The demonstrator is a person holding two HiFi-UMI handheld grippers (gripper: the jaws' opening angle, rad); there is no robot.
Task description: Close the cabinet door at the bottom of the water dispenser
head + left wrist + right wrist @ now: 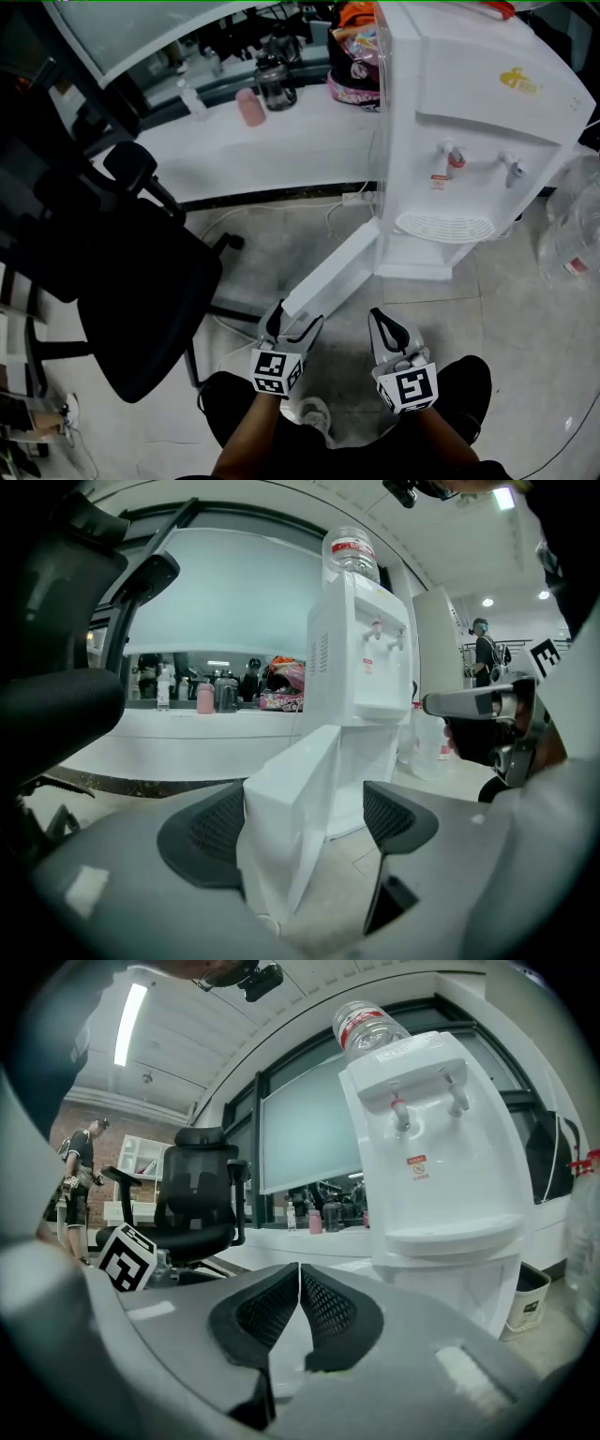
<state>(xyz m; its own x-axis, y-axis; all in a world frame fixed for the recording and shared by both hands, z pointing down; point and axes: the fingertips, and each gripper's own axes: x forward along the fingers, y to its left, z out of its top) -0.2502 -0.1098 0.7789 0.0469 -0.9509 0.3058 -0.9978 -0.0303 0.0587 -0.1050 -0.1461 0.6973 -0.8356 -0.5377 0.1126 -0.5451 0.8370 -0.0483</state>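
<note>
I'm holding the left tongs (pixel 305 822) wide open, with the free edge of the white cabinet door (pixel 330 270) sitting between the pads (pixel 202 832), not squeezed. The door is sticking out open from the bottom of the water dispenser (pixel 478 122), angling near and left. My right tongs (pixel 298 1302) are hovering pinched together, gripping nothing, just right of the door.

The tall white plastic water dispenser (pixel 478 122) is cut off at the head view's upper edge, and its bottom cabinet's inside is hidden behind the long white open door (pixel 328 272). Right of the dispenser, a clear plastic jug (pixel 570 234) is cut by the frame edge (label unreadable). The red sticker (pixel 439 181) on the dispenser's front is too small to read.
</note>
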